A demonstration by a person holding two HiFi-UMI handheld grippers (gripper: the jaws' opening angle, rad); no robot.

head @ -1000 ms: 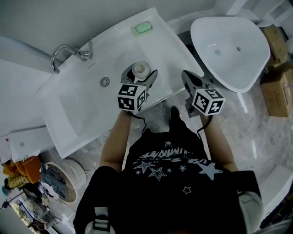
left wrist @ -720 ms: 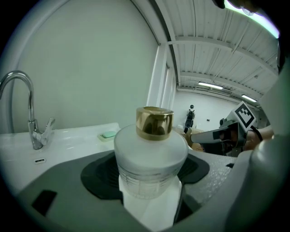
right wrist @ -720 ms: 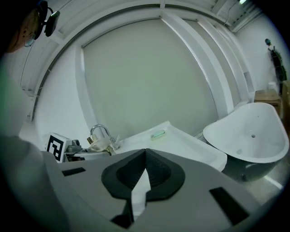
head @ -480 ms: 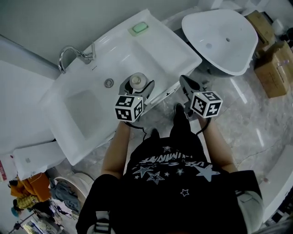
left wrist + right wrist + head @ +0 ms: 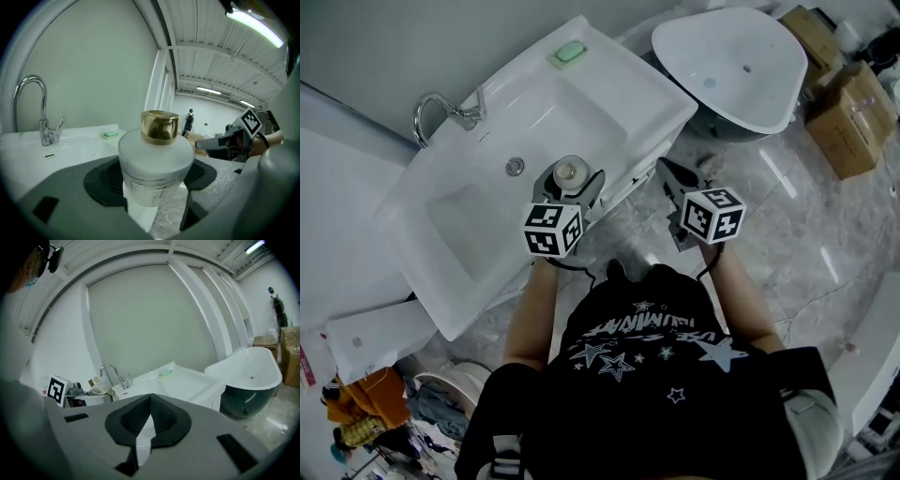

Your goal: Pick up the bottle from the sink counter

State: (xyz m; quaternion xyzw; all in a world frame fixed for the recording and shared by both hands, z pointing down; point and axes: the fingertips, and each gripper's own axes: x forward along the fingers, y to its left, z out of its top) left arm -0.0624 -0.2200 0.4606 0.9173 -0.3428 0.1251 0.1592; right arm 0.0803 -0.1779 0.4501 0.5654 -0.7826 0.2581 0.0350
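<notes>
A frosted white bottle (image 5: 568,172) with a gold cap (image 5: 160,125) is clamped between the dark pads of my left gripper (image 5: 569,180). In the left gripper view the bottle (image 5: 154,164) stands upright, with the pads pressing on its body. It hangs over the front edge of the white sink counter (image 5: 619,103). My right gripper (image 5: 673,180) hovers to the right of the counter, above the marble floor. Its jaws (image 5: 150,397) are shut with nothing between them.
On the counter are a basin (image 5: 478,225), a chrome faucet (image 5: 439,108) and a green soap (image 5: 568,53). A white bathtub (image 5: 731,61) stands at the right, with cardboard boxes (image 5: 848,108) beyond it. A white cabinet (image 5: 370,333) is at lower left.
The bottle, held in the left gripper, has shifted from beside the drain toward the counter's front edge. The right gripper has stayed beside it, shut.
</notes>
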